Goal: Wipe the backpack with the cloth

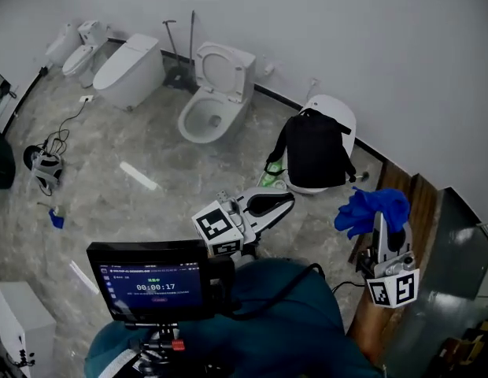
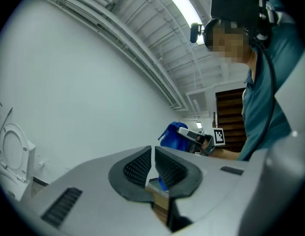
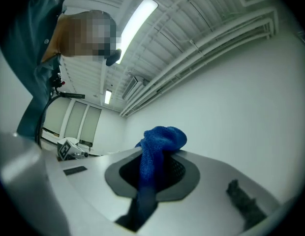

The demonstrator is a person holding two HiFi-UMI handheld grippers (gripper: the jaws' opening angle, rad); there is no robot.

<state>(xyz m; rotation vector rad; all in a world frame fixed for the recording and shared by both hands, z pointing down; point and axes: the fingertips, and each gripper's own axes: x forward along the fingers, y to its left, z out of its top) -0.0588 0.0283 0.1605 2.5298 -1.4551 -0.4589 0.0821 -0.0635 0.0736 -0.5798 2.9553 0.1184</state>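
On the grey marble floor (image 1: 149, 156) an open toilet (image 1: 212, 105) stands near a closed toilet (image 1: 130, 71) along the white wall (image 1: 370, 38), with a small blue thing (image 1: 56, 220) well apart.

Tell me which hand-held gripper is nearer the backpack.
Left. The left hand-held gripper sits just below the backpack; the right hand-held gripper, gripping the cloth, is farther off to its lower right.

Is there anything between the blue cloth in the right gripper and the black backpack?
Nothing visible does: in the head view only bare floor lies between the cloth and the backpack on the white toilet.
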